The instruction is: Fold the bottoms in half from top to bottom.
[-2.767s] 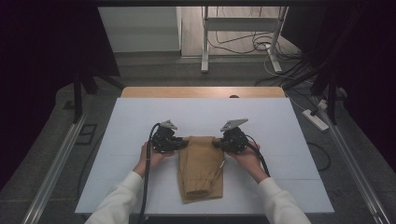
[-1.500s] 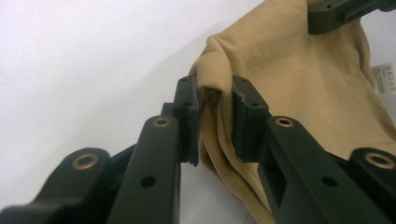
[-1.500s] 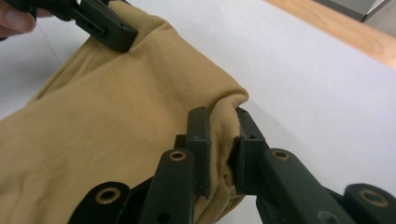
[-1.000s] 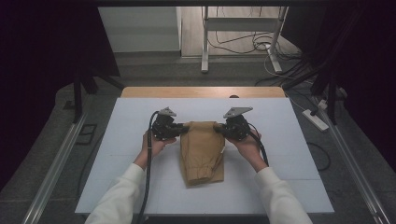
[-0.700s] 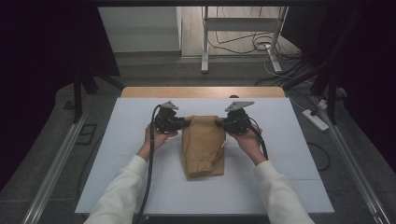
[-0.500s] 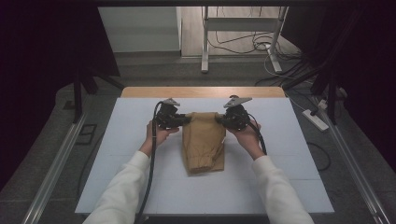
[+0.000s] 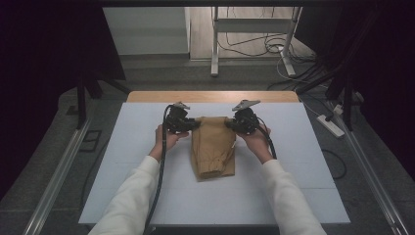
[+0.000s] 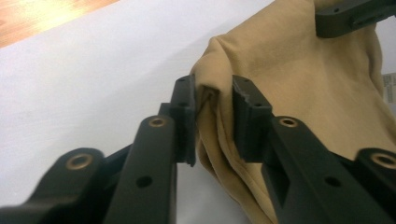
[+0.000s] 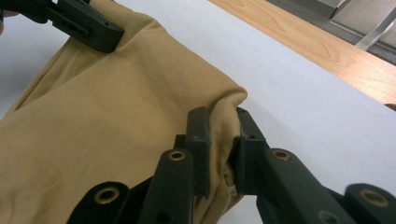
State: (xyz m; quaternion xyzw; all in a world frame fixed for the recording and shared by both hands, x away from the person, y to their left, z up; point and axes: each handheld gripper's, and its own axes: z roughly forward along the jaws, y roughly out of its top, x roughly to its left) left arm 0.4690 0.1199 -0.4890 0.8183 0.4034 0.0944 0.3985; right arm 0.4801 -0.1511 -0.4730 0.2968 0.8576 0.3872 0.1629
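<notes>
1. Left gripper (image 8: 212,121): its jaws have just been opening. In the left gripper view the folded edge of the tan garment (image 8: 299,88) sits between the pads with a gap on the right pad's side, so it looks more loose than pinched. Hard to be sure from this angle, though.
2. Right gripper (image 9: 222,154): the jaws have eased open a touch, but the pads press in on the cloth corner from both sides, bunching it up.
3. The garment (image 7: 213,147) lies folded into a narrow strip on the white table cover (image 7: 122,161), roughly mid-table. The grippers are at its far corners, the left (image 7: 192,123) at about 11 o'clock from its middle and the right (image 7: 229,123) at about 1 o'clock.
4. Nothing blocks either hand; the cover around the cloth is bare. A cable (image 7: 159,181) runs back along the left sleeve.
5. Farther out at 12 o'clock: a wooden table edge (image 7: 213,96), then a metal stand (image 7: 215,44) and loose cords on the floor.
6. The gripper views show each other's jaw tips on the opposite corner; the high view gives the whole layout, but the pads are too small to read there.
</notes>
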